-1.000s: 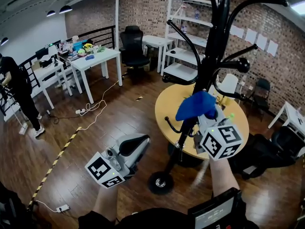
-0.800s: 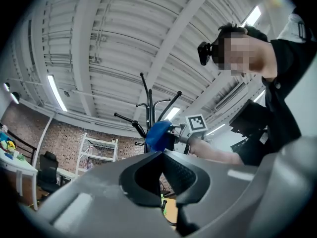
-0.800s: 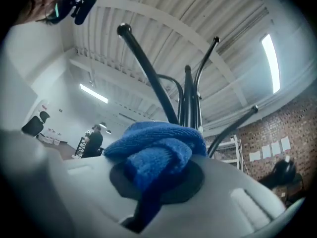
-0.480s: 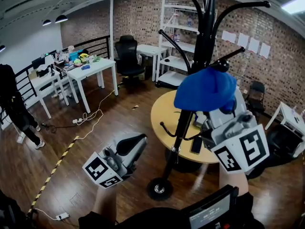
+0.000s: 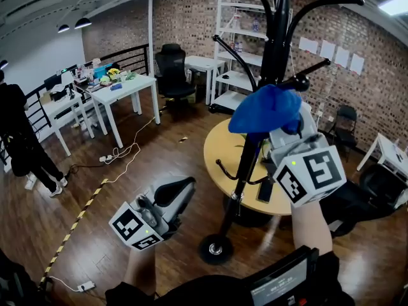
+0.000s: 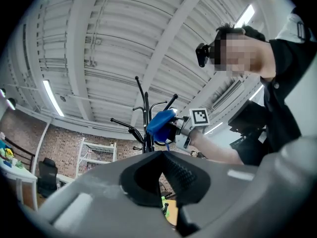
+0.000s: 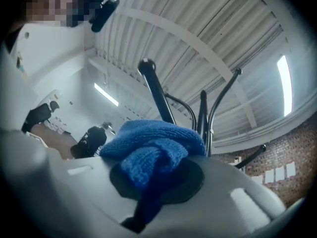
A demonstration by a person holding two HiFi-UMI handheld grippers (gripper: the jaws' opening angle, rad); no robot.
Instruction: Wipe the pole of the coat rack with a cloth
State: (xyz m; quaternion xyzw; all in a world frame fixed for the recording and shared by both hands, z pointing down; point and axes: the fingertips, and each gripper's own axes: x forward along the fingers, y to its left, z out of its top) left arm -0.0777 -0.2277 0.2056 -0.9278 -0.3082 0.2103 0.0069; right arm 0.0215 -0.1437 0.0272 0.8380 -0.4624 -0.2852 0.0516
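The black coat rack pole (image 5: pixel 245 171) rises from its round base (image 5: pixel 215 248) in front of me, with curved hooks at the top. A blue cloth (image 5: pixel 264 110) is bunched against the pole's upper part, just under a knobbed hook. My right gripper (image 5: pixel 275 125) is shut on the cloth (image 7: pixel 153 143), which covers its jaws (image 7: pixel 158 175). The rack's pole (image 7: pixel 203 112) stands just behind the cloth. My left gripper (image 5: pixel 180 189) hangs low to the left of the pole, apart from it, shut and holding nothing (image 6: pixel 163 172). It looks up at the rack (image 6: pixel 143 113) and the cloth (image 6: pixel 159 123).
A round yellow table (image 5: pixel 223 152) stands right behind the rack. White desks (image 5: pixel 127 85), an office chair (image 5: pixel 172 69) and a white shelf (image 5: pixel 242 50) line the back. A person (image 5: pixel 19 132) stands at far left. A cable (image 5: pixel 127 148) and striped tape (image 5: pixel 70 228) lie on the floor.
My right gripper has moved up the pole with the blue cloth, from near table height to just under the hooks. The left gripper has stayed low and shut.
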